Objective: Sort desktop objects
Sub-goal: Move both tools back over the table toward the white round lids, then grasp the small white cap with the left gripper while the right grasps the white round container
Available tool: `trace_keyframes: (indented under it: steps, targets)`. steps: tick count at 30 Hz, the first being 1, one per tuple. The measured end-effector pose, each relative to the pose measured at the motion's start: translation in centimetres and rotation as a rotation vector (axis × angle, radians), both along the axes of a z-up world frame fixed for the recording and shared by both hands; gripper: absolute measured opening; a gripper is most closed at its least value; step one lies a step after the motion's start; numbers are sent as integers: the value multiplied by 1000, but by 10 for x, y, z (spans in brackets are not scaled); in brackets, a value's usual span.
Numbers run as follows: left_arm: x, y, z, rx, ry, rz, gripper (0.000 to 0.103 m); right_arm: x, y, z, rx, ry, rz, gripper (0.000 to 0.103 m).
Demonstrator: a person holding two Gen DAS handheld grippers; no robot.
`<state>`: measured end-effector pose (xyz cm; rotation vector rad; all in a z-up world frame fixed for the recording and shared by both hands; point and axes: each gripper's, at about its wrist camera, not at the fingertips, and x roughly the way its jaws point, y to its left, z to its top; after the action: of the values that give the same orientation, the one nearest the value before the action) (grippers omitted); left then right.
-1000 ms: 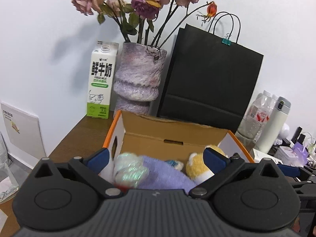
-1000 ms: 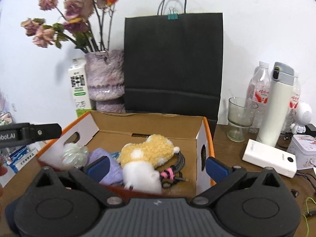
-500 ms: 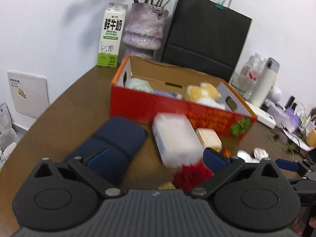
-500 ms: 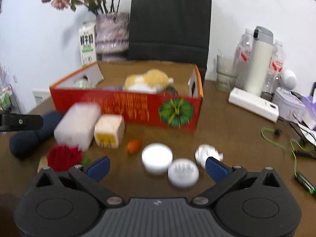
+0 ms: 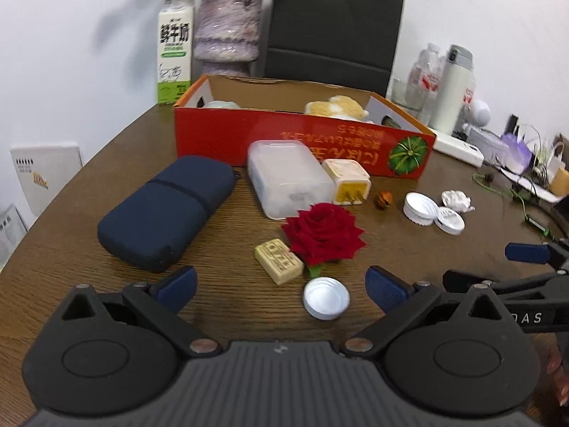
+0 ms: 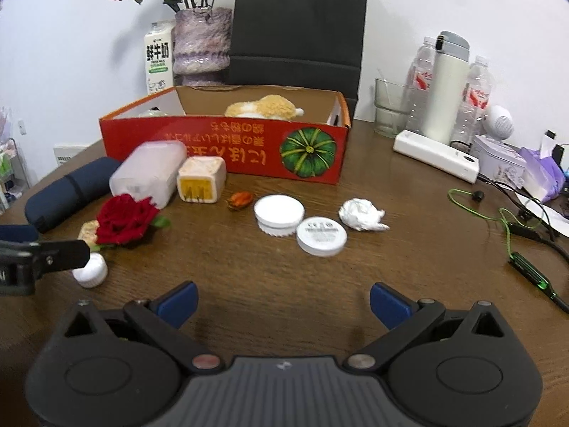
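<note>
A red cardboard box (image 5: 302, 135) (image 6: 227, 149) at the back holds a yellow plush toy (image 6: 265, 106). In front of it lie a navy pouch (image 5: 167, 210), a clear plastic case (image 5: 288, 178), a yellowed plug adapter (image 5: 346, 181), a red rose (image 5: 323, 235), a tan block (image 5: 279, 261), a white cap (image 5: 326, 299), two white lids (image 6: 279, 213) (image 6: 321, 236) and a crumpled tissue (image 6: 361, 215). My left gripper (image 5: 281, 284) is open and empty above the white cap. My right gripper (image 6: 282, 300) is open and empty over bare table.
A milk carton (image 6: 159, 58), a vase of dried flowers (image 6: 201, 46) and a black paper bag (image 6: 297, 25) stand behind the box. At the right are bottles, a white flask (image 6: 446, 89), a glass (image 6: 389, 112), a power bank (image 6: 435, 154) and cables (image 6: 505, 220).
Both grippers have pulled back and down from over the box to low over the table's front. The loose objects in front of the box have come into view.
</note>
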<state>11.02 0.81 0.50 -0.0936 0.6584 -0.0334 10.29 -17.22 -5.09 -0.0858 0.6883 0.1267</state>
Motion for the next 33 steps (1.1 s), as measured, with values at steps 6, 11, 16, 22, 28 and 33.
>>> trace_keyframes:
  steps: [6, 11, 16, 22, 28, 33]
  targets:
    - [0, -13, -8, 21, 16, -2, 91, -2, -7, -5, 21, 4, -5, 103]
    - [-1, -16, -9, 22, 19, -2, 81, 0, -10, -7, 36, 11, -13, 103]
    - [0, -21, -10, 58, 16, 5, 67, 0, -8, -8, 29, 9, -11, 103]
    - [-1, -30, -11, 106, 3, -6, 30, 1, -10, -7, 34, -4, -21, 103]
    - [1, -29, -10, 107, 1, -15, 29, 9, -13, -8, 40, -9, -28, 103]
    - [14, -29, -10, 100, 7, -11, 29, 25, -20, -9, 57, 6, -36, 91]
